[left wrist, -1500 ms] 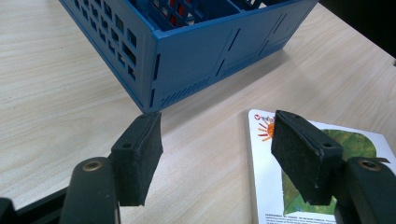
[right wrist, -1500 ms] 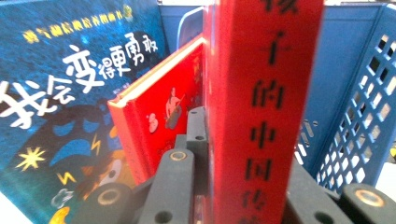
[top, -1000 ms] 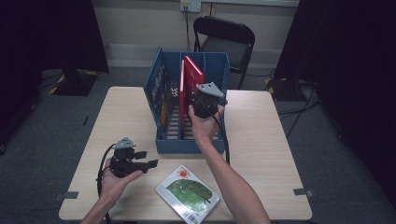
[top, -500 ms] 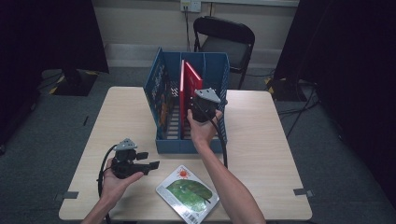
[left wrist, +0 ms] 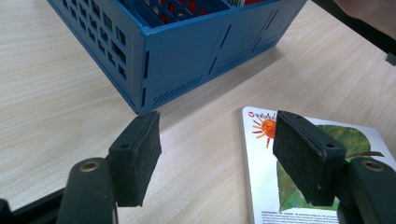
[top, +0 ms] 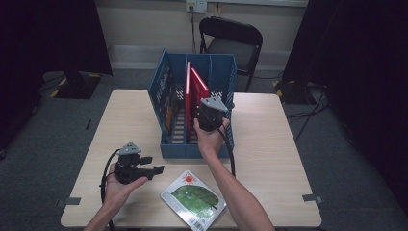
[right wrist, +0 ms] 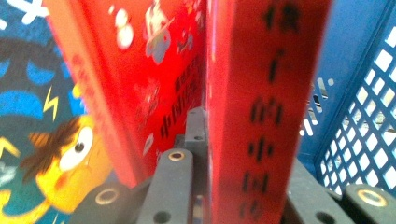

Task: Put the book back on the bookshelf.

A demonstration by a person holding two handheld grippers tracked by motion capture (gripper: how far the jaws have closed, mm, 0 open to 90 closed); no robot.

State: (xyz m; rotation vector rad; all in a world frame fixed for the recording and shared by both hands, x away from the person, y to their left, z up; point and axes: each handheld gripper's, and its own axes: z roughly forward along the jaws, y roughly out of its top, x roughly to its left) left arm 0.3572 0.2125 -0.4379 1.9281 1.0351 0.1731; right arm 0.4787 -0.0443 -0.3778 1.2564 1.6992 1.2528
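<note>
While the right gripper (top: pixel 208 111) pinches the upright red book (right wrist: pixel 261 107) inside the blue file rack (top: pixel 192 150), the spread left gripper (left wrist: pixel 217 158) sits nearer the flat picture book (top: pixel 193 199)

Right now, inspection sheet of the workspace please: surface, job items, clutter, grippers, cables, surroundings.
Surface: light wood table, bare around the items.
Job's things: blue file rack standing mid-table; red book upright inside a slot; picture book with a green leaf cover flat at the near edge.
Clutter: nothing seen.
Grippers: right gripper in the rack, jaws clamped on the red book's spine; left gripper open, above the table beside the picture book.
Cables: black cable trailing along the right forearm; another looping from the left gripper.
Surroundings: folding chair behind the table, dark curtains, grey floor.
</note>
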